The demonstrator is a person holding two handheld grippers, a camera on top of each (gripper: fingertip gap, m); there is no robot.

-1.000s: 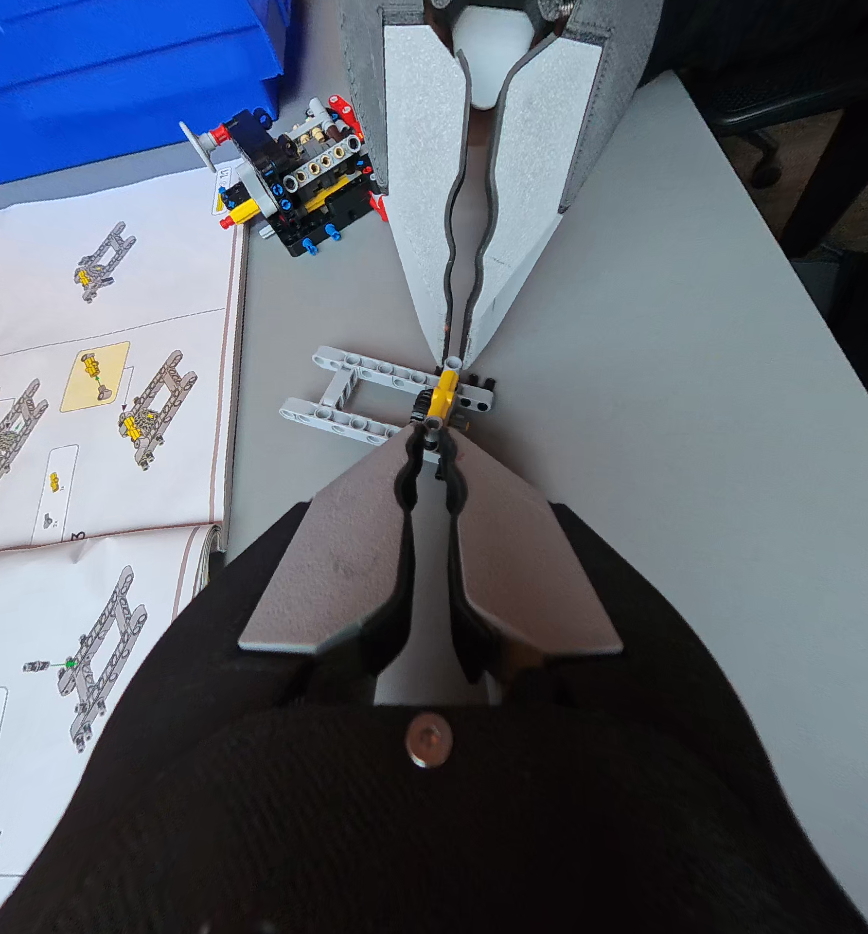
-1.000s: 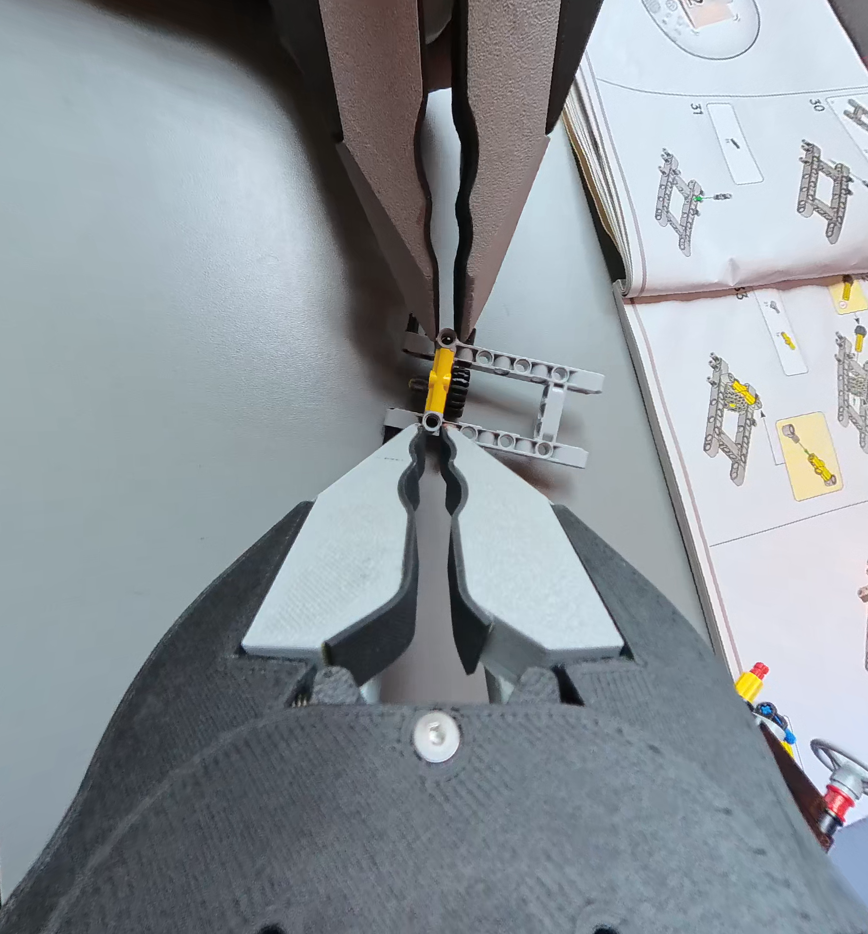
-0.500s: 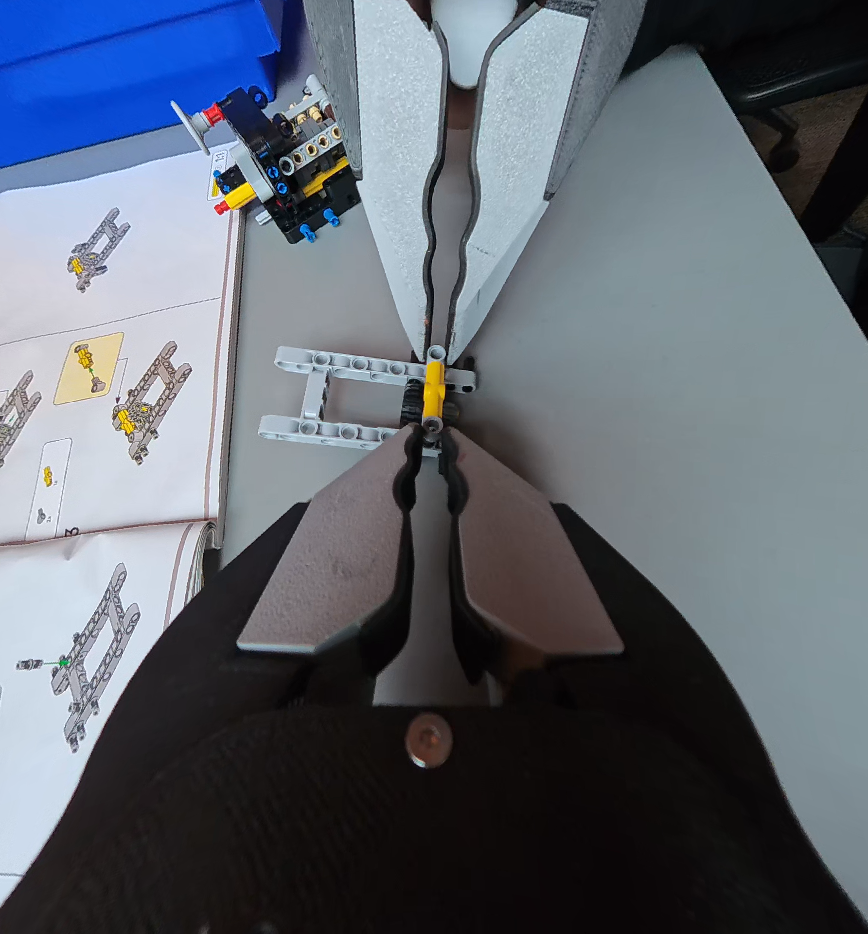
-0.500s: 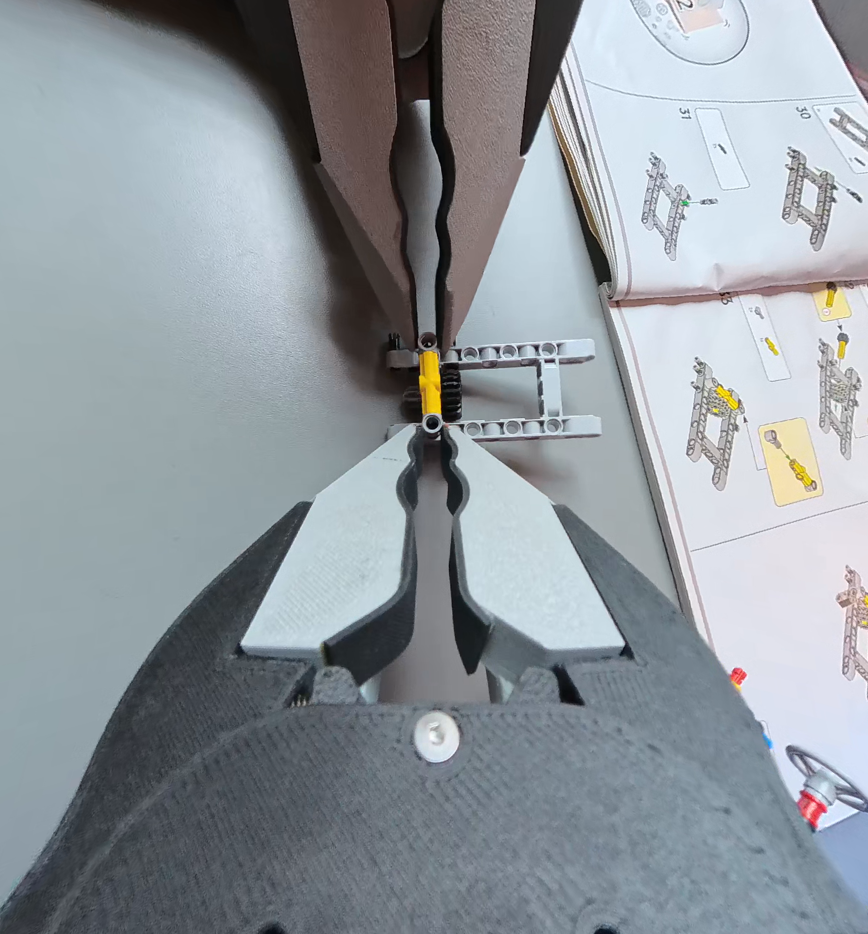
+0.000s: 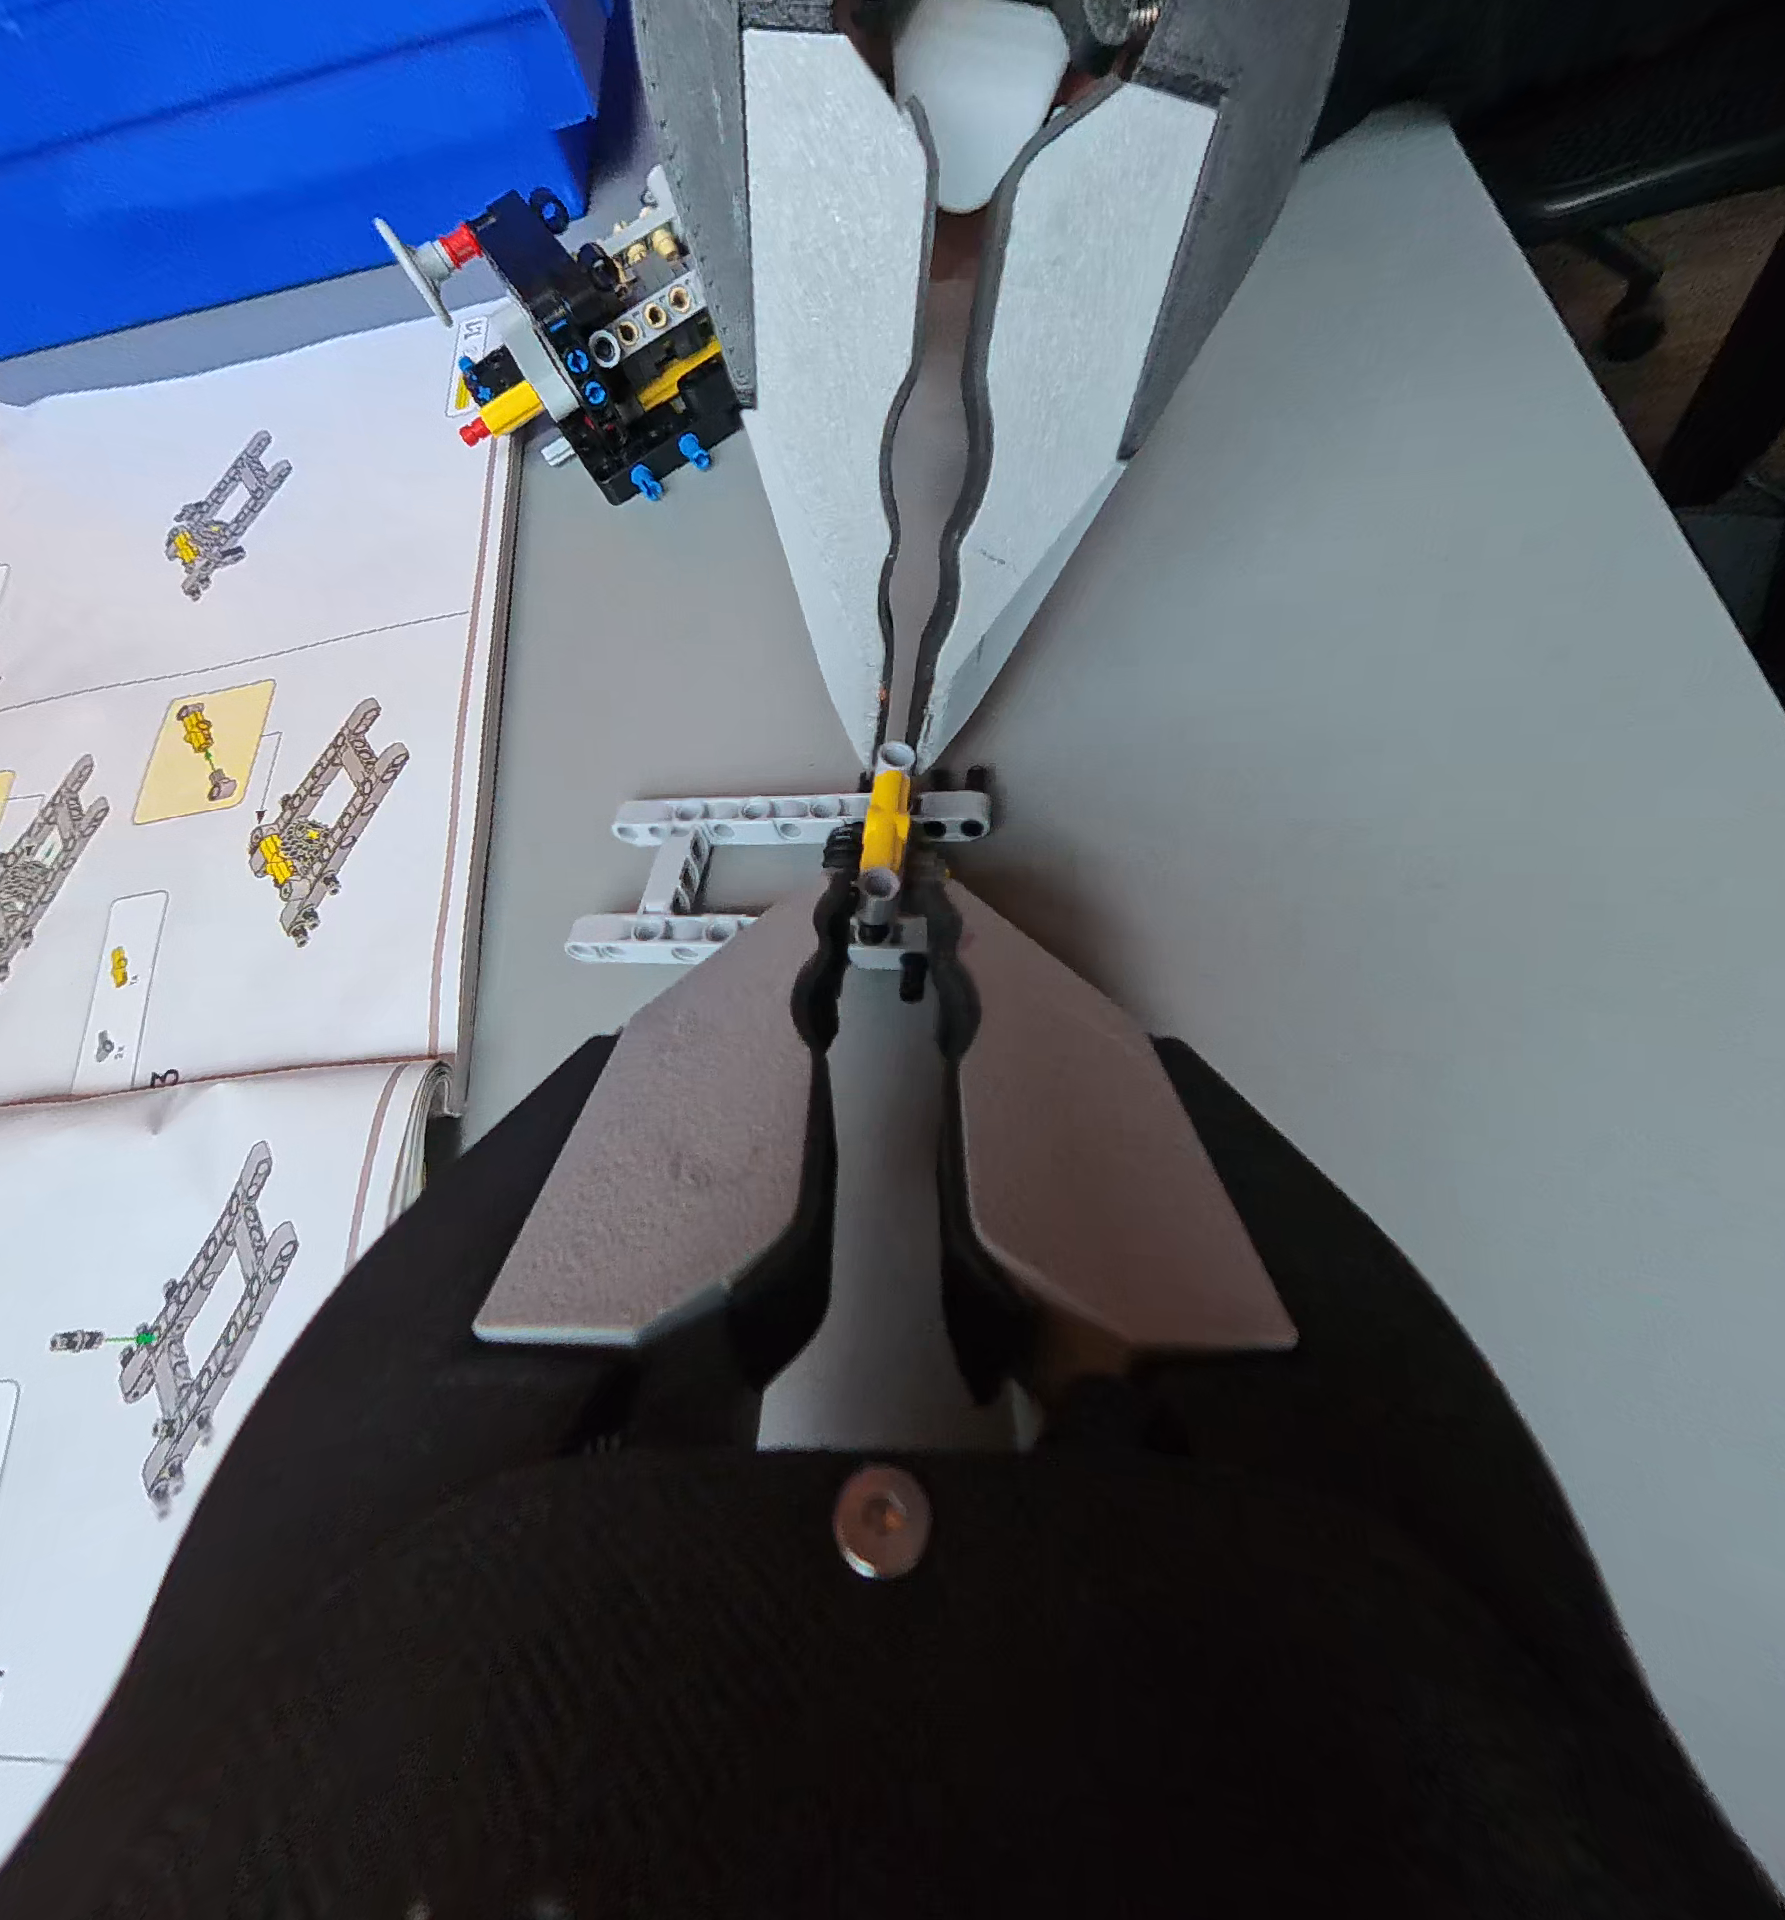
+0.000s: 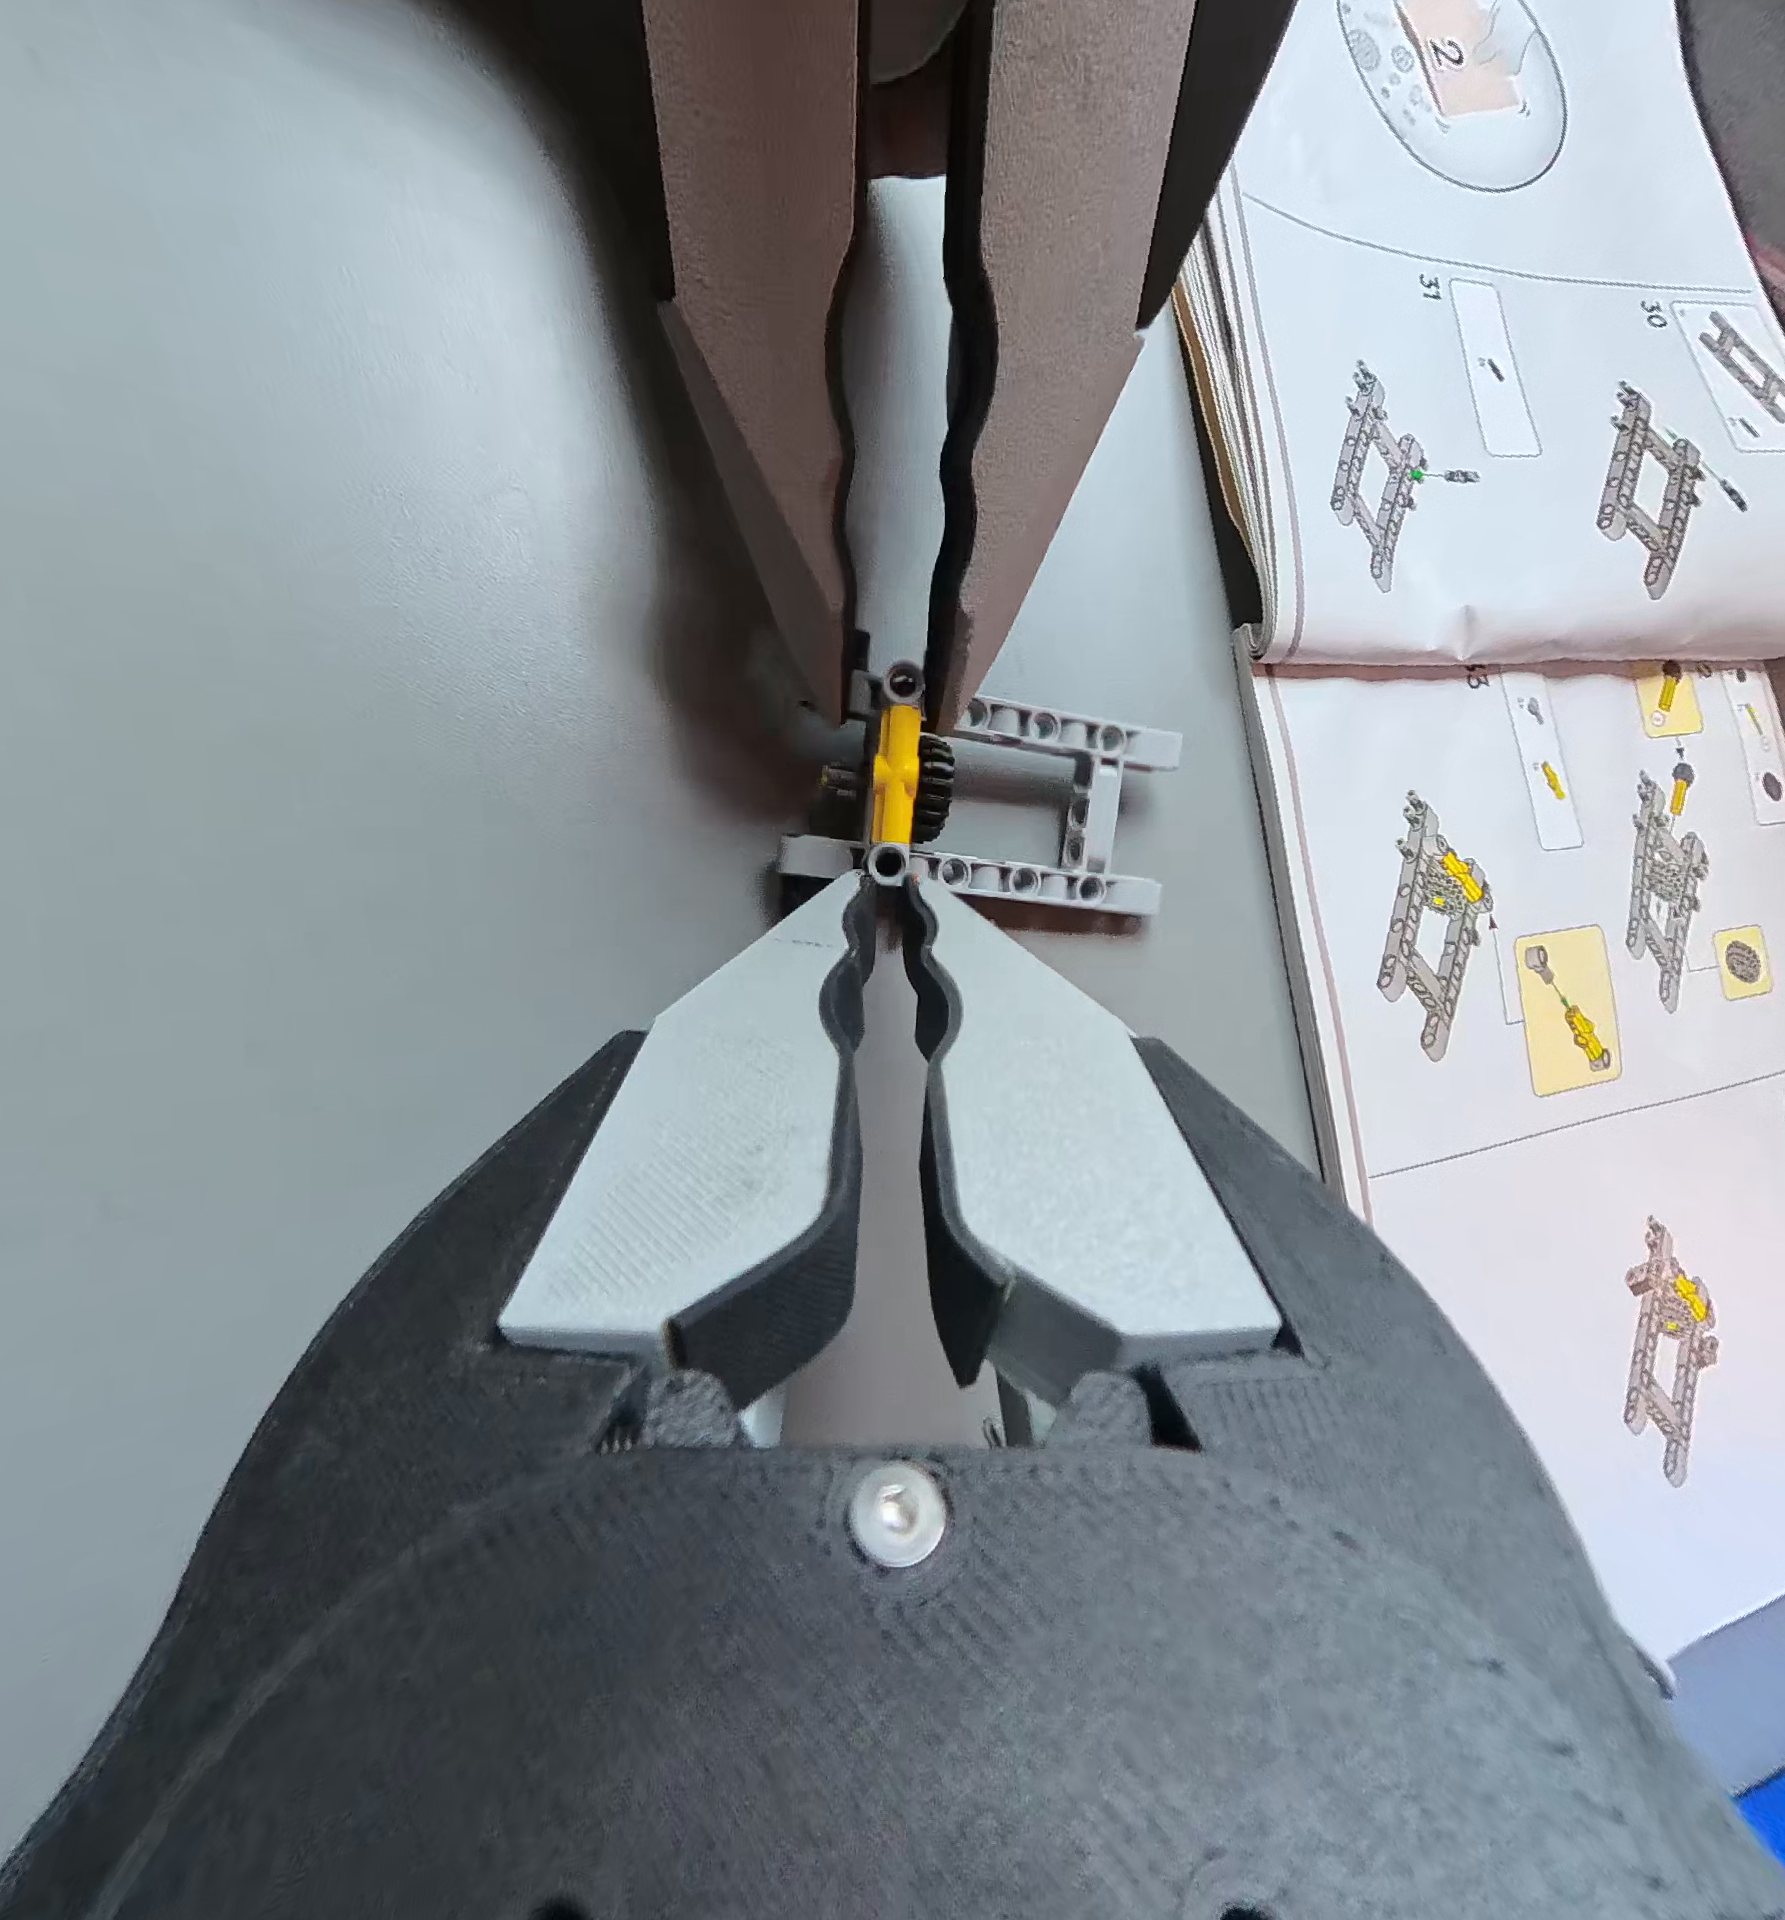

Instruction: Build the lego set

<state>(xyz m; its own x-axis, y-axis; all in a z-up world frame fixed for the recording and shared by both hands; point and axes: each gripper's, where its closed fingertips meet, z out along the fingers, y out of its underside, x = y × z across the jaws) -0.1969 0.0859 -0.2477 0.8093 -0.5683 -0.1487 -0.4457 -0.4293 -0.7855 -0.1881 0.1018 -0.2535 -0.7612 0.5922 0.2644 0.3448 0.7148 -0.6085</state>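
Lego frame (image 5: 753, 868), a grey ladder of two beams and a crosspiece carrying a yellow axle piece (image 5: 888, 826), lies flat on the grey table (image 5: 1387, 831) beside the open instruction booklet (image 5: 213, 727). Left gripper (image 5: 880, 914) has its jaws slightly apart around the axle's near end. Right gripper (image 6: 888, 902) pinches the opposite end with jaws nearly together.
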